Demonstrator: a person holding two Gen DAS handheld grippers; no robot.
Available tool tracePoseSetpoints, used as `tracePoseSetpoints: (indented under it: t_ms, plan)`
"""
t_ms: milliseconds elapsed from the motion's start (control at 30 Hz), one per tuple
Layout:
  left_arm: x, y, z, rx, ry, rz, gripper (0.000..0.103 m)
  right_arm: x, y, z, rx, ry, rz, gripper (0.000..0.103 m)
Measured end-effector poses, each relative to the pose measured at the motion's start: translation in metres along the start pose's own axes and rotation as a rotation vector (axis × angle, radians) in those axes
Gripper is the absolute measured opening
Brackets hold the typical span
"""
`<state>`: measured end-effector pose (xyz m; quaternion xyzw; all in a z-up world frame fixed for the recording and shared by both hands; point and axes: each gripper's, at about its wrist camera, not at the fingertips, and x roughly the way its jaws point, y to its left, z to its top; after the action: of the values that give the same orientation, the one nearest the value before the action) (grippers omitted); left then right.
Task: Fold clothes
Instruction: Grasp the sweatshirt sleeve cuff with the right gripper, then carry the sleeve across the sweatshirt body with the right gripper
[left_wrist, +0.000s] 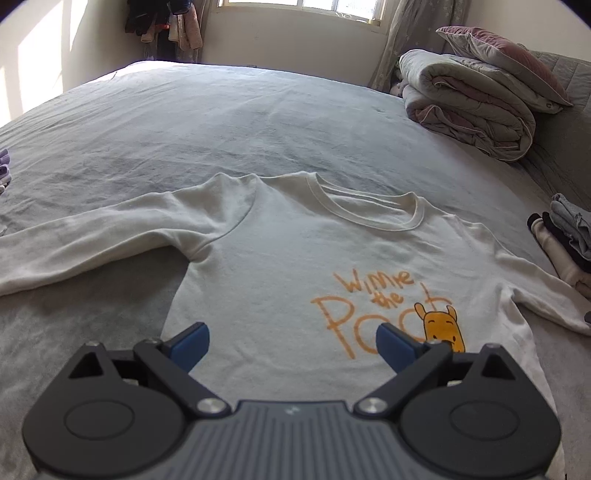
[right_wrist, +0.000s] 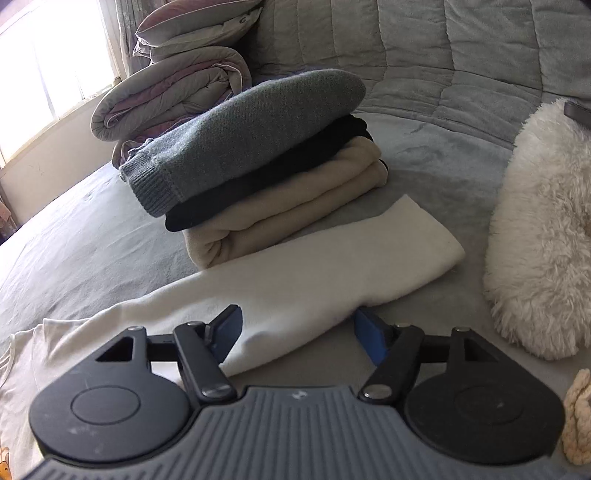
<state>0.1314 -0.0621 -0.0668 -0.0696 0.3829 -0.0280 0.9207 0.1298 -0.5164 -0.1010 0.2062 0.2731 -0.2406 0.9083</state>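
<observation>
white long-sleeved cotton shirt (left_wrist: 266, 266) flat on grey bedsheet (left_wrist: 221, 122), collar pointing away, sleeves spread sideways; print "winnie the pooh". left gripper (left_wrist: 292, 345) wide, empty; right gripper (right_wrist: 297, 338) wide, straddling sleeve.

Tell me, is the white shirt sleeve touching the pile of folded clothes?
Cannot tell. In the right wrist view the white shirt sleeve lies right beside the pile of folded clothes, without showing clear contact or gap.

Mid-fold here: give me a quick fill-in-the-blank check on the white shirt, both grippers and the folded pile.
1. The white shirt lies spread flat on the bed with its printed side facing ____.
2. The left gripper has its jaws ____ above the shirt's body.
3. The right gripper straddles the shirt's ____.
4. The top garment of the folded pile is coloured ____.

Missing words: up; open; sleeve; grey
</observation>
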Motion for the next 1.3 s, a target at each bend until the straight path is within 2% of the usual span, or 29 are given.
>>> tracePoseSetpoints:
  t_ms: [33,100,133,300,467,667,900,1033,1300]
  plan:
    - [0.001,-0.001,0.002,-0.001,-0.003,-0.008,0.097,0.001,0.000,0.000,-0.001,-0.008,0.003,0.046]
    - [0.001,-0.004,0.004,-0.001,-0.003,-0.028,0.097,0.000,-0.001,0.000,0.006,-0.011,0.025,0.019]
    - [0.001,-0.006,0.006,-0.002,-0.002,-0.040,0.097,-0.002,-0.001,0.001,0.011,-0.015,0.039,0.015]
    - [0.000,-0.015,0.008,0.008,-0.011,-0.097,0.097,-0.022,0.012,0.014,0.022,-0.075,0.130,0.011]
    - [-0.002,-0.025,0.003,0.058,-0.020,-0.143,0.090,-0.049,0.039,0.020,0.017,-0.111,0.273,0.010]
    - [-0.003,-0.035,0.000,0.087,-0.025,-0.168,0.089,-0.078,0.079,0.019,-0.033,-0.126,0.440,0.010]
    - [-0.004,-0.030,0.003,0.014,-0.024,-0.260,0.085,-0.098,0.120,0.000,-0.142,-0.078,0.591,0.010]
    - [-0.003,-0.022,0.005,-0.043,-0.025,-0.295,0.076,-0.107,0.144,-0.013,-0.207,-0.043,0.675,0.010]
    - [0.004,-0.002,0.007,-0.174,-0.003,-0.326,0.066,-0.097,0.179,-0.064,-0.371,0.087,0.712,0.010]
